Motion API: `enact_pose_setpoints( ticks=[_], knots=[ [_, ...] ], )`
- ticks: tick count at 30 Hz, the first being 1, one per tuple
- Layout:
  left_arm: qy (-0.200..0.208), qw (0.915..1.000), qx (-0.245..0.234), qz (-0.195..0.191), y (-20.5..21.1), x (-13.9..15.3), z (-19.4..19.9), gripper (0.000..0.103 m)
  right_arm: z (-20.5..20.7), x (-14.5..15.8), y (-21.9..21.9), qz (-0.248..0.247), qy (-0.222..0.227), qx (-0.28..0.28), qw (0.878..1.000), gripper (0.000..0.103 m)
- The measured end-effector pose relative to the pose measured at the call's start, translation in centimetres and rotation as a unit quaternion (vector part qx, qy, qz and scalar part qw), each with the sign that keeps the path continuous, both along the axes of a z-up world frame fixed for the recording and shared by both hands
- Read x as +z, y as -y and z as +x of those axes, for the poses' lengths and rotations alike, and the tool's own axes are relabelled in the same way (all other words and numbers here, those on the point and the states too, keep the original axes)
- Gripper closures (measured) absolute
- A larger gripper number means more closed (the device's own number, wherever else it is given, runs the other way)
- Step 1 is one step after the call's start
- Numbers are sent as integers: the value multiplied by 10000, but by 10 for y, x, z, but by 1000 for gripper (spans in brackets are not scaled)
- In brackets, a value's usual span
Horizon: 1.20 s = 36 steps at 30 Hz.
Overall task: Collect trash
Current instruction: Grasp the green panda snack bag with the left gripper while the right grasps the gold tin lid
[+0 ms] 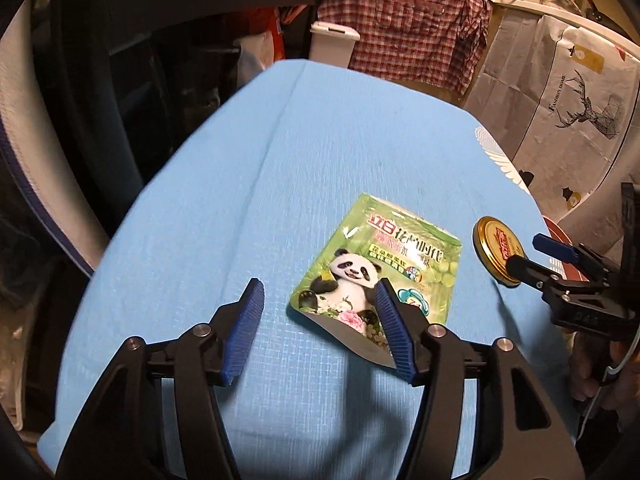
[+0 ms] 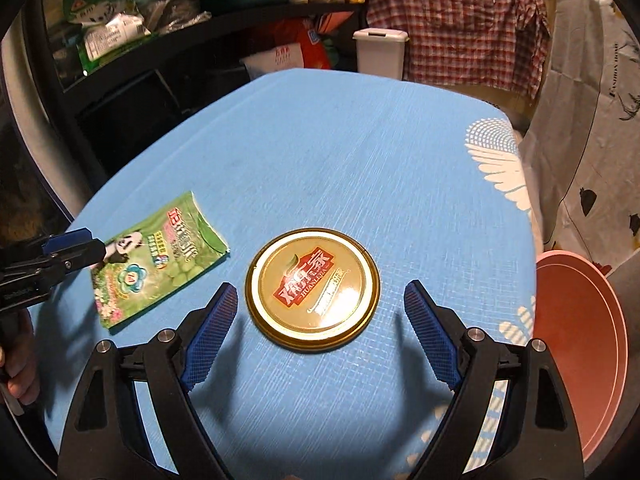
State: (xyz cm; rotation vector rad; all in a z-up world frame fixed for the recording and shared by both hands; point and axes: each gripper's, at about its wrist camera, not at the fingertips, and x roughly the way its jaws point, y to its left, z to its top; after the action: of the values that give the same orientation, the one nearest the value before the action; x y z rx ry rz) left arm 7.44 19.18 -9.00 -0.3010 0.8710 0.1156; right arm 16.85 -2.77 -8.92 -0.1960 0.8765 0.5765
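The left tool (image 1: 320,300) is hanging over the blue tabletop (image 1: 248,184) with its ribbed blue pads spread wide and gripping nothing; its right pad is lying over the near corner of a green panda-print pouch (image 1: 376,264), though whether it is touching the pouch cannot be told. The pouch is lying flat on the cloth, mostly to the right of the gap between the pads. In the right wrist view the same pouch (image 2: 160,264) is sitting at the left, with the left tool (image 2: 86,246) reaching over its near end. Just beside the pouch, further right and apart from it, a round gold jar lid (image 2: 313,288) with a red label is lying flat on the tabletop (image 2: 340,152). The right tool (image 2: 320,304) is standing wide apart around the lid's near edge, both pads clear of the rim and holding nothing. From the left wrist view the lid (image 1: 498,250) is showing near the tabletop's right edge with the right tool (image 1: 528,254) over it. At the far right a pink round basin (image 2: 580,340) is sitting beyond the tabletop's edge. Behind, a white lidded bin (image 2: 380,50) is standing before a hanging plaid shirt (image 2: 460,20)
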Motion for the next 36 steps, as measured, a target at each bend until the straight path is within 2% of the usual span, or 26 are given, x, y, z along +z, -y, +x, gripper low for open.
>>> enact_pose_setpoints(
  ticks=[5,11,15,17,24,27,28,36],
  knots=[
    [-76,9998,-160,-58,6,-8,2,46,9,-10,-6,-75,-206,-3,9998,17],
    [-36,9992,-392,6,19,-7,2,46,12,-10,-14,-175,-205,17,9996,15],
    [3,9990,-446,-7,18,-6,2,57,10,-10,-23,-339,-139,89,9993,17],
    [47,9991,-422,7,17,-4,1,62,9,-10,-23,-361,-100,97,9993,24],
    [144,9986,-465,220,22,2,-2,73,2,-4,-18,-362,24,21,9993,24],
    [227,9982,-463,292,24,7,-3,90,0,3,-13,-312,119,-47,9994,24],
    [248,9982,-428,326,23,9,-4,103,-1,5,-11,-296,142,-79,9994,24],
    [317,9979,-430,374,26,17,-8,103,-6,17,8,-213,191,-299,9991,24]
  ],
)
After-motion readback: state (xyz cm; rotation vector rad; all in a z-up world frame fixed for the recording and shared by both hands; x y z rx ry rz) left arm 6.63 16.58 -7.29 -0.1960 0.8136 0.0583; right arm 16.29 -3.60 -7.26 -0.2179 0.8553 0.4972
